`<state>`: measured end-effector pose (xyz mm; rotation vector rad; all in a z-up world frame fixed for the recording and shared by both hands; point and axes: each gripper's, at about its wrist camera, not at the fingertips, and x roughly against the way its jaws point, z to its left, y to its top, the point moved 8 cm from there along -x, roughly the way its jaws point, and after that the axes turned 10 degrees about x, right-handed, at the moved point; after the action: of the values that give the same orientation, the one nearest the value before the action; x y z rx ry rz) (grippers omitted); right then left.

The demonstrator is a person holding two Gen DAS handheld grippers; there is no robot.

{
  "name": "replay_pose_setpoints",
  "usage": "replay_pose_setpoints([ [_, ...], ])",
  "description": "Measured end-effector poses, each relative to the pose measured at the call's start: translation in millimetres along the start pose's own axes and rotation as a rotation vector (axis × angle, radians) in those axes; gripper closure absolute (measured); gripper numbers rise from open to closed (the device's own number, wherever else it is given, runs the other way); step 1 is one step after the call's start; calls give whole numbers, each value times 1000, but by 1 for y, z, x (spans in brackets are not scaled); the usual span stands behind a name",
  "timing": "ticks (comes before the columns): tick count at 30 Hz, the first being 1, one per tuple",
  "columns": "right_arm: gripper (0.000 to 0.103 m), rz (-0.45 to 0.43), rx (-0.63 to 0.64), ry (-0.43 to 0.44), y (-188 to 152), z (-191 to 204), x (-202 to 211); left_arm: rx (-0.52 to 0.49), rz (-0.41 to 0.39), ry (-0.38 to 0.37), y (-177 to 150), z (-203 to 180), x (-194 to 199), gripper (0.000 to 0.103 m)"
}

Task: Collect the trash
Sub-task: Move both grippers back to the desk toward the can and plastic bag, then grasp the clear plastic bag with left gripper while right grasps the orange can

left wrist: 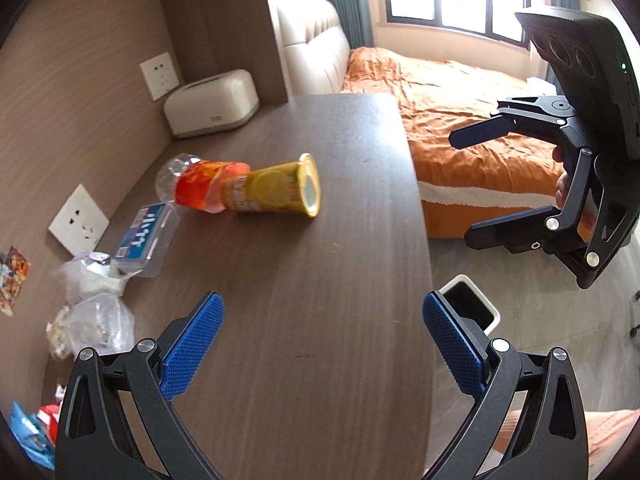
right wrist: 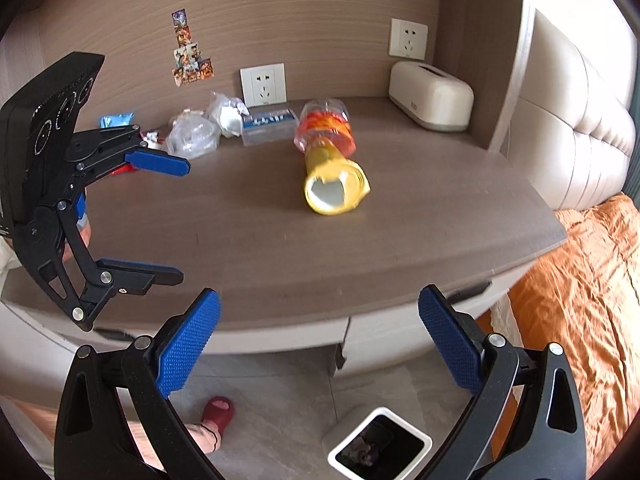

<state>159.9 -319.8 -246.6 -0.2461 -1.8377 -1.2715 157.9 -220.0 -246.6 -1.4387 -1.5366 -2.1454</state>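
Brown wood-grain desk top (left wrist: 320, 280): the trash is carried here, along the back edge and toward the middle; a cream tissue box (left wrist: 212, 102) is set in the far back corner.
Yellow cardboard snack tube (left wrist: 280, 192): laid on its side near the middle of the desk top, its open end turned toward the front edge, its other end touching a crushed clear plastic bottle with an orange label (left wrist: 200, 184).
Clear rectangular plastic box with a blue label (left wrist: 144, 236): laid by the back edge, just beside the bottle and below a white wall socket (left wrist: 78, 224).
Crumpled clear plastic bags (left wrist: 90, 304): piled along the back edge next to the box, with white contents seen inside.
Blue and red wrappers (left wrist: 32, 432): seen at the left end of the back edge, partly hidden.
Left gripper (left wrist: 320, 344): held above the front part of the desk top; the blue-padded fingers (left wrist: 192, 348) are spread wide and nothing is gripped.
Right gripper (right wrist: 316, 352): held off the front edge, above the floor; its fingers are spread wide and nothing is gripped.
White square bin with a black liner (right wrist: 378, 446): stood on the grey floor below the front edge; some dark scraps are seen inside.
Orange bedspread (left wrist: 460, 120): seen beyond the far end of the desk top.
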Motion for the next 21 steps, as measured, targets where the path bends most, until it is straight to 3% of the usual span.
replay_pose_setpoints([
  [9,4,-20,7,1,44,0,-49,41,-27,94,2,71,0,5],
  [15,4,-7,-1,-21,59,-10,-83,124,-48,162,1,128,0,5],
  [21,4,13,-24,-43,64,-18,-107,189,-20,198,-6,168,-16,5],
])
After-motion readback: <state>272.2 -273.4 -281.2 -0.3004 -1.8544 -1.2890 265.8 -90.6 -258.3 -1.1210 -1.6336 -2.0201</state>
